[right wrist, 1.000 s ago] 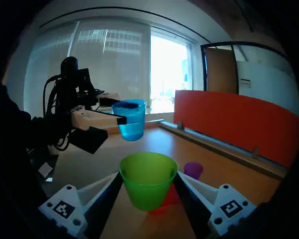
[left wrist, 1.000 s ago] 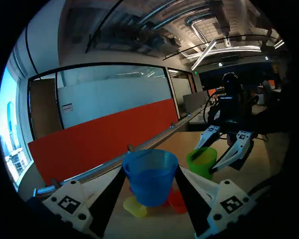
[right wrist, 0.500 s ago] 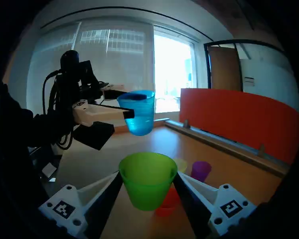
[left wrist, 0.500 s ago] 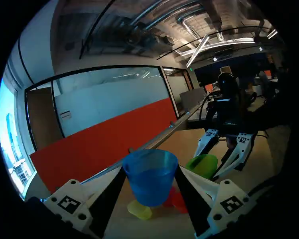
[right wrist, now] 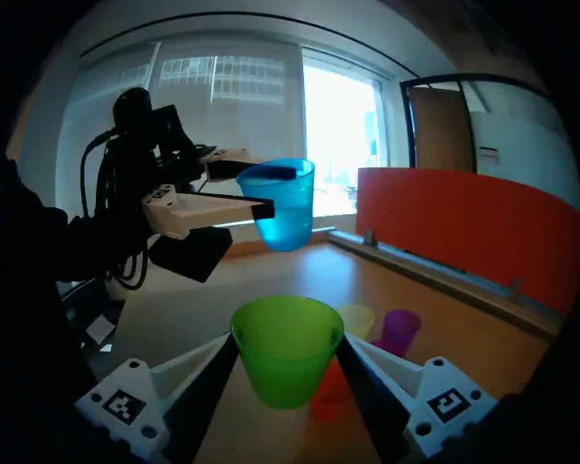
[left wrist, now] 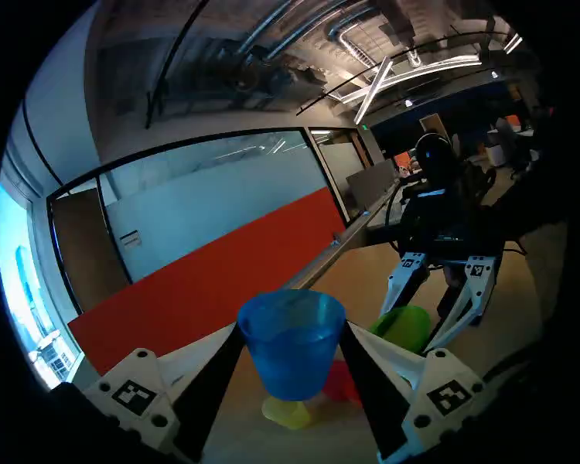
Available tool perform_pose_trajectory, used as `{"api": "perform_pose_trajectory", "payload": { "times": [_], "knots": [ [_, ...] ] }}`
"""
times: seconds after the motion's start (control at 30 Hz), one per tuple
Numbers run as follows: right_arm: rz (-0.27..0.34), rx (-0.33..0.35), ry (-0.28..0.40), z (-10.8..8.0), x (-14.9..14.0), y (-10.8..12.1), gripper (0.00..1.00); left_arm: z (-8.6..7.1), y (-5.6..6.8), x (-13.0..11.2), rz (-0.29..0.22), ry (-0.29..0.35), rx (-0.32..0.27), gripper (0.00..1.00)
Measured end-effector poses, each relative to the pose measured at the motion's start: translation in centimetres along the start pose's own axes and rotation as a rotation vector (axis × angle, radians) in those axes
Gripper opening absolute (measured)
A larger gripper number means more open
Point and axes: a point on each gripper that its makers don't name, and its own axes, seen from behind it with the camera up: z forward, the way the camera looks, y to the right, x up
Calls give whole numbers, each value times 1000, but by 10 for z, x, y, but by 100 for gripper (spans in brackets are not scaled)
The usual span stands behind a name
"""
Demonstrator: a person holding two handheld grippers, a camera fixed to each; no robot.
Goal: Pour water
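Pale wood tabletop (right wrist: 452, 340) runs along an orange partition (right wrist: 475, 224), with a bright window (right wrist: 340, 147) behind it.

Two grippers are at work, one cup in each. The left gripper (left wrist: 291, 346) has its jaws pinching one blue cup (left wrist: 291, 363) by its sides. In the right gripper view this cup hangs well above the table, its long axis close to vertical and its mouth pointing up, with water showing in its lower part. The right gripper (right wrist: 288, 352) has its jaws pinching one green cup (right wrist: 288, 359), also upright with its mouth up, lower than the blue cup and apart from it.

Three small cups stand on the table beyond the green one: one yellow cup (right wrist: 357, 319), one purple cup (right wrist: 403, 326) and one orange cup (right wrist: 330, 393), all mouth up.
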Motion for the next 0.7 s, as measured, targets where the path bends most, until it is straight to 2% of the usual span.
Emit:
{"api": "perform_pose_trajectory", "payload": {
  "times": [0.7],
  "knots": [
    [11, 39, -1, 11, -5, -14, 91, 3, 1, 0, 113, -8, 16, 85]
  ]
}}
